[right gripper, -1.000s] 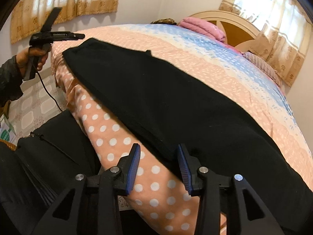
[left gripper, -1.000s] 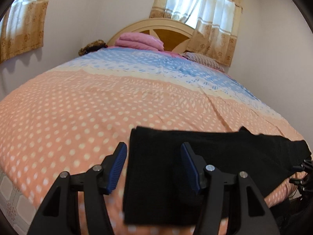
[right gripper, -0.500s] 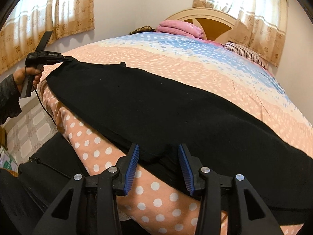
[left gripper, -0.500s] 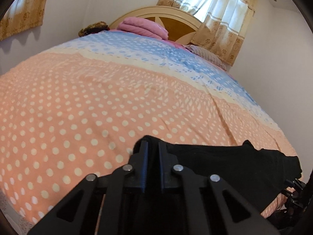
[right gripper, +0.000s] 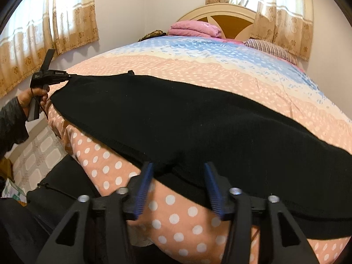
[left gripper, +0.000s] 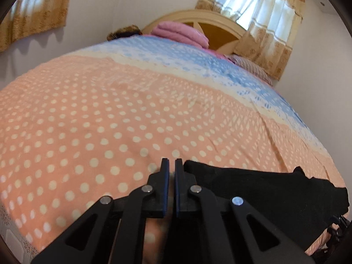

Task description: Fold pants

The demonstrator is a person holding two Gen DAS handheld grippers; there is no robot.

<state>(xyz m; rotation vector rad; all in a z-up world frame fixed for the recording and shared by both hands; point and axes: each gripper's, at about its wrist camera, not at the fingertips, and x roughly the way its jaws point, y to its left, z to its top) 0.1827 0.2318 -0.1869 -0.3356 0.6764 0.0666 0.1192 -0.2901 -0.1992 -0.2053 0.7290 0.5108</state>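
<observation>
Gripping pants (right gripper: 176,118) corner since earlier, left gripper (left gripper: 172,165) clenched; right gripper (right gripper: 178,169) fingers still spread

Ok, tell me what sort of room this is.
A bedroom, most likely: a wide bed under a peach polka-dot bedspread, a cream arched wooden headboard with a folded pink blanket before it, and tan patterned curtains.

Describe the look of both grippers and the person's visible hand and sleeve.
Both grippers are matte black plastic with triangular cut-outs, silver rivets and blue ribbed pads on the fingers: left gripper, right gripper. In the right wrist view, the left gripper shows small white lettering and a thin black cable. The hand is bare, below it a dark sleeve.
</observation>
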